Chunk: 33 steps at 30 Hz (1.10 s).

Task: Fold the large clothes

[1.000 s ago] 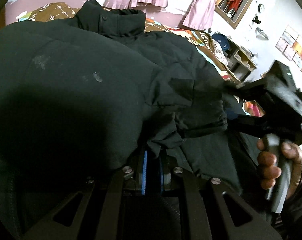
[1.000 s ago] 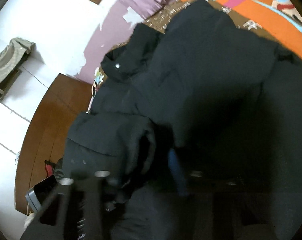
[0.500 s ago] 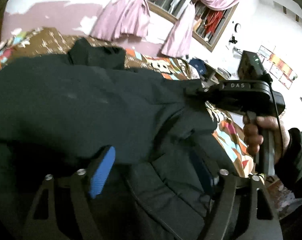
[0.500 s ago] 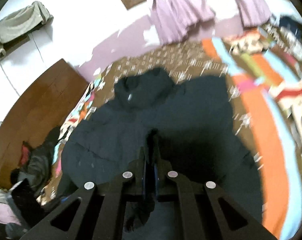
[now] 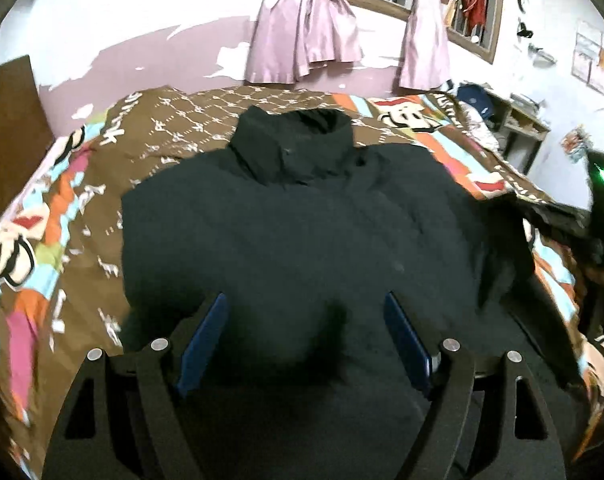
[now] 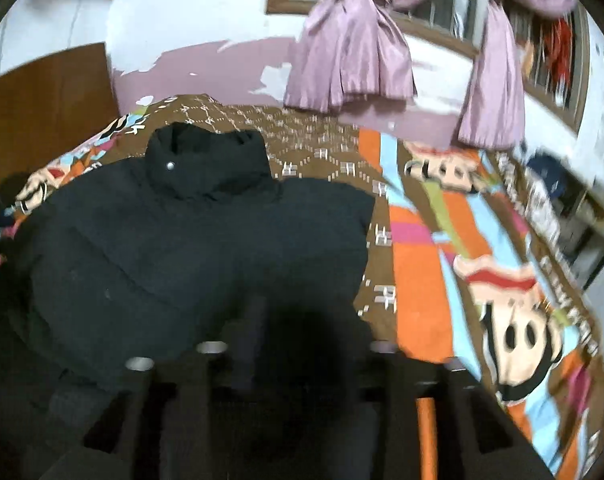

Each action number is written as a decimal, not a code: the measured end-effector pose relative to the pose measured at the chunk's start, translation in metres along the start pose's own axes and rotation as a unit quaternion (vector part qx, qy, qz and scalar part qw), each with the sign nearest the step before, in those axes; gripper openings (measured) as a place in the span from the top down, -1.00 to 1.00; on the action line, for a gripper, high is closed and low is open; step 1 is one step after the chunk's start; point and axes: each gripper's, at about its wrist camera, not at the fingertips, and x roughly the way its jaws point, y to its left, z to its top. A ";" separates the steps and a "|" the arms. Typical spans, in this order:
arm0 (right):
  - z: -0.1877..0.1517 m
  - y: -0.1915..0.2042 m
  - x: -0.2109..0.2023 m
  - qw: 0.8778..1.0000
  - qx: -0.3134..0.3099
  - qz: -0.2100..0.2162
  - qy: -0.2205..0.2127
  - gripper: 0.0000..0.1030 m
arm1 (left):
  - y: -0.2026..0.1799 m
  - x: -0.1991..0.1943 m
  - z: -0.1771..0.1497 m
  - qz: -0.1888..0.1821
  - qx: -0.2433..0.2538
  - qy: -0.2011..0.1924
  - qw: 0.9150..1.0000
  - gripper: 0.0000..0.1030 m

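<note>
A large black padded jacket [image 5: 293,220] lies on the bed with its collar toward the far wall and both sleeves folded in over the body. It also shows in the right wrist view [image 6: 189,240]. My left gripper [image 5: 306,344] is open and empty, raised above the jacket's lower half, its blue pads wide apart. My right gripper [image 6: 297,340] is blurred above the jacket's right side; its fingers stand apart with nothing between them. The right gripper's body shows at the right edge of the left wrist view [image 5: 600,200].
The bed carries a patterned brown, orange and blue cover [image 6: 434,264]. A wooden headboard [image 6: 45,92] stands at the left. Pink curtains [image 5: 306,32] hang under a window on the far wall. A shelf with clutter [image 5: 514,116] stands at the right.
Both grippers let go of the jacket sleeve, opened, and pulled up and back. The sleeve now lies folded on the jacket body.
</note>
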 end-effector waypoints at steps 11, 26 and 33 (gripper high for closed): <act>-0.021 0.036 0.060 0.994 -0.055 0.044 0.084 -0.13 | 0.002 0.074 -0.013 -0.001 -0.017 0.082 0.996 -0.46; -0.057 0.040 0.079 0.996 -0.053 0.031 0.066 -0.33 | -0.009 0.115 -0.043 0.053 0.035 0.109 0.992 -0.58; -0.057 0.036 0.061 0.998 -0.039 0.018 0.050 -0.67 | -0.012 0.107 -0.045 0.056 0.039 0.095 0.993 -0.61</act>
